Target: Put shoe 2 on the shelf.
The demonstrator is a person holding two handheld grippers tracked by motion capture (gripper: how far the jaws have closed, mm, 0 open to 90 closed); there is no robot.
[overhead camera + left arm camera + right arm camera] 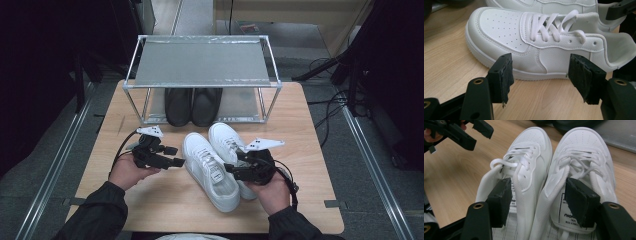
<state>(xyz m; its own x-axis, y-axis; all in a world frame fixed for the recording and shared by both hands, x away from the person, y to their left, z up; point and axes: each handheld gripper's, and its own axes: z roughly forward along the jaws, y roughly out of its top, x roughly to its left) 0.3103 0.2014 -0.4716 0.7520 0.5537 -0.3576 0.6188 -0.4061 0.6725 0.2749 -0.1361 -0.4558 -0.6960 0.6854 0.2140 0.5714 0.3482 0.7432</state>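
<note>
Both the left claw (176, 156) and right claw (231, 169) gape released beside 2 smooth, seemingly leather white sneakers (210, 170).

Bare tabletop (150, 192) is lying open left of the white sneakers (215, 162). Black shoes (194, 106) are blocking the metal rack's (200, 62) lower middle, leaving narrow gaps at both sides.
</note>
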